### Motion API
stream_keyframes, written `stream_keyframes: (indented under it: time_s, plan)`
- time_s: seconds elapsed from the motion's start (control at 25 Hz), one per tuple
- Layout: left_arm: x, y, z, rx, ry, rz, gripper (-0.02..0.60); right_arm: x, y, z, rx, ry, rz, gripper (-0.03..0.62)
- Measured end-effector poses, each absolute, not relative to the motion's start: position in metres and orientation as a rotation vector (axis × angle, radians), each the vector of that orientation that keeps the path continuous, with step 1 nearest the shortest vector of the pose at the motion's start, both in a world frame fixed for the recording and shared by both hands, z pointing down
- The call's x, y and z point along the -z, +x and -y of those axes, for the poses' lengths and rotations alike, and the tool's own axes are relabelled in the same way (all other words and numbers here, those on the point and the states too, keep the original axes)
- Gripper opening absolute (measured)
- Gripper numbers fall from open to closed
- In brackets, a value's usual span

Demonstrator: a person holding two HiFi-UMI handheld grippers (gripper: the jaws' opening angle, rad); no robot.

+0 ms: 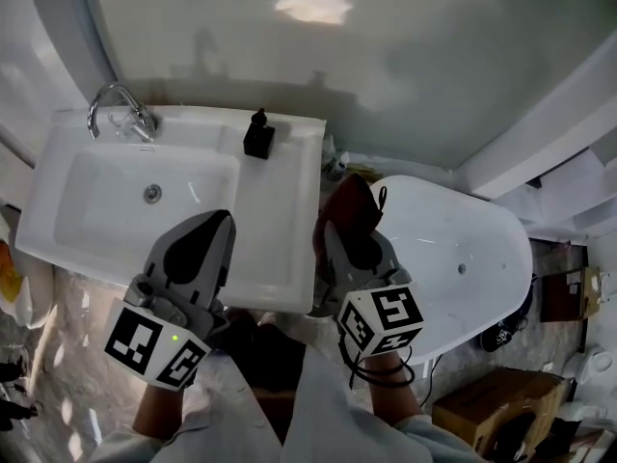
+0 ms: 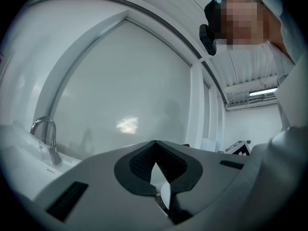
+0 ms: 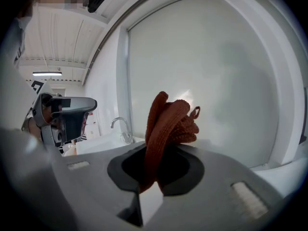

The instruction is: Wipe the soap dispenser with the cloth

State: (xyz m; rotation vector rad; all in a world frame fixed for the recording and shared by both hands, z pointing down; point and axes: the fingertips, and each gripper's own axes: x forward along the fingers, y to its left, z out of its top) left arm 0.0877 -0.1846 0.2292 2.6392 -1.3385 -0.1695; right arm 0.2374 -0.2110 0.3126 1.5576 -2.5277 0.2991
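From the head camera I see the black soap dispenser (image 1: 258,135) standing upright on the flat back ledge of the white sink (image 1: 280,230). It is to the right of the faucet (image 1: 118,110) and well apart from both tools. My left gripper (image 1: 224,222) hovers over the sink's front right part, its jaws pointing toward the wall. My right gripper (image 1: 352,231) is just beside it, over the gap between the sink and the white bathtub (image 1: 463,249), with a reddish-brown cloth (image 1: 353,201) bunched up out of its jaws.
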Motion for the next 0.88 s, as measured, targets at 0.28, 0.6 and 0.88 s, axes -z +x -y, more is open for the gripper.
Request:
stream_keyframes:
  time_s: [0.28,0.6,0.88]
  plan:
    - [-0.228,0.100,0.174,0.167,2.666,1.320,0.003,-0.310,0.244,0.193,-0.267,1.564,2.532,0.055]
    - [-0.228,0.099,0.163,0.152,2.691,1.302,0.003,-0.310,0.241,0.179,-0.284,1.572,2.522,0.055]
    - [-0.226,0.066,0.141,0.156,2.673,1.327,0.003,-0.298,0.210,0.159,-0.272,1.551,2.545,0.055]
